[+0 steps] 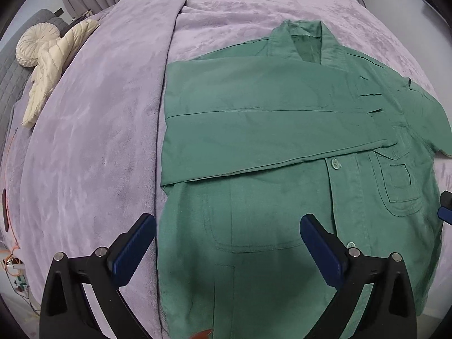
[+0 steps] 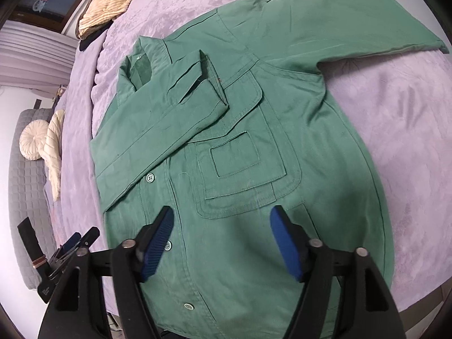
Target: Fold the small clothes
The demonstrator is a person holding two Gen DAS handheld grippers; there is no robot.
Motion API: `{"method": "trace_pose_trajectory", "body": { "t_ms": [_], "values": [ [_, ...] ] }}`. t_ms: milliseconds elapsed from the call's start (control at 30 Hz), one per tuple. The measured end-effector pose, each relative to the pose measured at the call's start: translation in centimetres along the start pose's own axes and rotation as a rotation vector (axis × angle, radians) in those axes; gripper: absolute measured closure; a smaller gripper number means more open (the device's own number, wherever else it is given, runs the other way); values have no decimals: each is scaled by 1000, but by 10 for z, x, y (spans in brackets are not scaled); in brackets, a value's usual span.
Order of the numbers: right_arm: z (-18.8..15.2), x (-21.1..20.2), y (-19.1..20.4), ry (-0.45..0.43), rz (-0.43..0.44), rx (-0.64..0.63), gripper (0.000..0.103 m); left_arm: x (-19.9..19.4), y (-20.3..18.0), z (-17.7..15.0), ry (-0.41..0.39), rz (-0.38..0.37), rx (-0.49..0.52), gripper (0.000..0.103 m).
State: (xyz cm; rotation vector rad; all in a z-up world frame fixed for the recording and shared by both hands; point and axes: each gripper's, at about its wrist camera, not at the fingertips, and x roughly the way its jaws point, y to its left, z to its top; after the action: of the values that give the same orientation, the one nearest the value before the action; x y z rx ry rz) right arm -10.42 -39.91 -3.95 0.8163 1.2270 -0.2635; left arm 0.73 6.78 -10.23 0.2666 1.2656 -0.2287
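A: What is at the left of the left wrist view?

B: At the far left there is a round cream cushion (image 1: 38, 43) and a cream quilted jacket (image 1: 53, 65) beside it, on the edge of the purple blanket (image 1: 93, 147). A grey quilted sofa (image 1: 11, 84) is behind them.

A: And the green jacket?

B: The green jacket (image 1: 282, 169) lies flat on the blanket, from the centre to the right of the frame, buttoned, collar toward the top. One sleeve (image 1: 268, 130) is folded across the chest, with its cuff near the right pocket.

A: How is the left gripper?

B: The left gripper (image 1: 227, 226) is at the bottom centre. Its fingers are wide apart and hold nothing. One blue pad (image 1: 132, 250) is over the blanket just beside the jacket's edge, the other is over the lower front.

A: And the right wrist view?

B: At the upper left a tan knitted garment (image 2: 110, 2) lies on the blanket. The other sleeve (image 2: 353, 19) is stretched out to the upper right. The right gripper (image 2: 221, 220) is at the bottom centre, fingers apart and empty, above the jacket front below the chest pocket (image 2: 243, 169). If it touches the cloth, I cannot tell.
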Motion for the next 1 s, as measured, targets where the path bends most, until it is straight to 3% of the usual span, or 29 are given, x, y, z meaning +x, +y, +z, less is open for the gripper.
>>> {"method": "trace_pose_trajectory", "body": {
  "t_ms": [233, 367, 533, 633, 767, 1000],
  "values": [
    [-1, -16, -11, -45, 18, 10, 18, -1, -18, 15, 36, -4, -36, 1],
    [5, -29, -26, -85, 31, 31, 16, -9, -43, 19, 35, 6, 9, 1],
    [12, -33, -55, -72, 100, 97, 15, -12, -83, 25, 54, -19, 68, 1],
    [18, -35, -75, -59, 153, 144, 15, -12, -108, 28, 66, -41, 98, 1],
    [29, -42, -108, -75, 144, 209, 15, -9, -142, 31, 83, -61, 136, 1],
    [61, -60, -190, -172, 172, 414, 15, 1, -191, 37, 97, -78, 180, 1]
  ]
}}
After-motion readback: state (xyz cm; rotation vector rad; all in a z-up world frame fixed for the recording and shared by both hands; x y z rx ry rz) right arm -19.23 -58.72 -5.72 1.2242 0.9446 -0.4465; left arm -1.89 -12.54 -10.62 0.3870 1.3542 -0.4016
